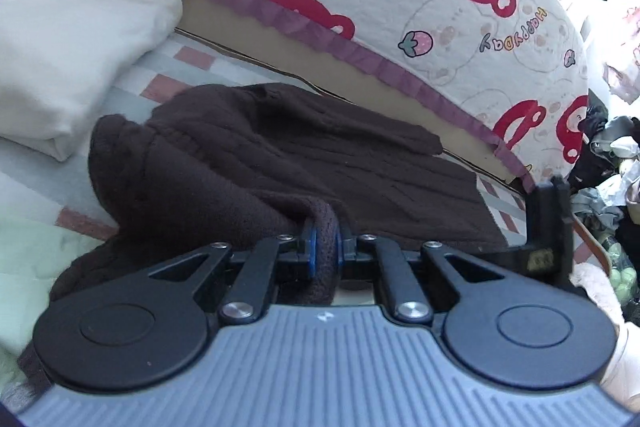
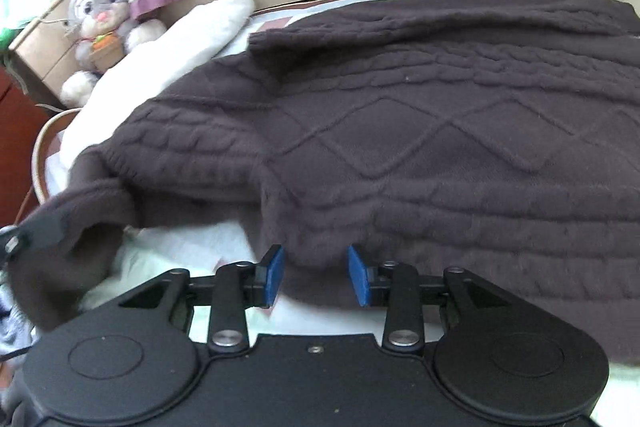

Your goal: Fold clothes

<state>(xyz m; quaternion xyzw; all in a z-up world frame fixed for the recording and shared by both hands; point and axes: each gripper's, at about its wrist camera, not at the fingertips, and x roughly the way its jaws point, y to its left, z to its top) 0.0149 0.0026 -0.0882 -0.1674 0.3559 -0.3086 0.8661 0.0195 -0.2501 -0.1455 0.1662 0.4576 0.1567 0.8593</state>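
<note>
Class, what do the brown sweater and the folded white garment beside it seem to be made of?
Brown sweater: looks like soft, matte knitted yarn, going by its raised cables and diamond pattern. Folded white garment: probably plush fleece, smooth and slightly fuzzy, with no visible weave.

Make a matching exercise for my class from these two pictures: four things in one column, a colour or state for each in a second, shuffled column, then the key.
Column A
1. sweater
2. left gripper
3. right gripper
4. plush rabbit

Column B
a. open, jaws apart at the knit's edge
b. grey and white, holding a carrot
c. dark brown, cable-knit
d. shut on a fold of cloth

Pairs: 1-c, 2-d, 3-a, 4-b
</note>
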